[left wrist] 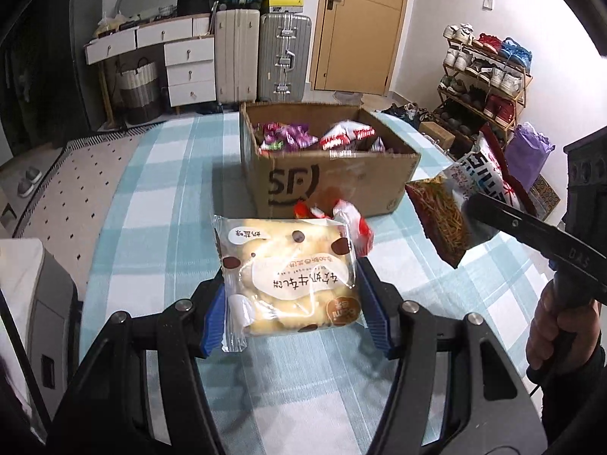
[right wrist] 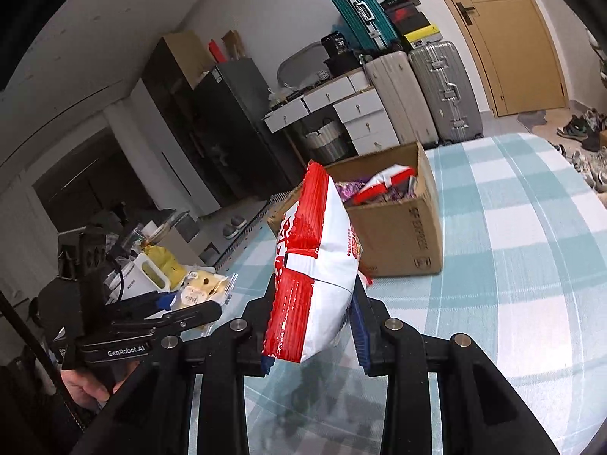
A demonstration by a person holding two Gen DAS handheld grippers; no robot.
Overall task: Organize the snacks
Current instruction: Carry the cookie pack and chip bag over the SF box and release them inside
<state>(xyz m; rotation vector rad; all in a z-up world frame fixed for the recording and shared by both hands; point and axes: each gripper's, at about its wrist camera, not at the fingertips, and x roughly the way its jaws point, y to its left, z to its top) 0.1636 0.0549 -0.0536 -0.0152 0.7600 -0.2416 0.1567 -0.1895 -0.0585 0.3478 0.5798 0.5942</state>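
Bread in a clear wrapper (left wrist: 290,278) is sitting clamped between the blue pads (left wrist: 214,322) of my left hand-held gripper (left wrist: 292,318), which I am holding above the checked table (left wrist: 159,197). The pack is also showing at the left of the right wrist view (right wrist: 201,290), pinched in that same tool. My right hand-held gripper (right wrist: 315,326) is squeezing a red and white snack bag (right wrist: 315,265), keeping it upright and lifted off the table; from the left wrist view the same bag (left wrist: 478,174) is hanging at the right, near the box's right side, with a second noodle-printed pack (left wrist: 440,220) pressed against it, though I cannot tell whether that one is gripped too. Ahead of both tools an open cardboard box (left wrist: 334,182) is standing on the table, holding purple packets (left wrist: 288,136) and red and white packets (left wrist: 349,134). Another red and white packet (left wrist: 341,220) is lying on the table just in front of the box, partly hidden behind the bread. My right hand (left wrist: 557,326) is wrapping around the handle.
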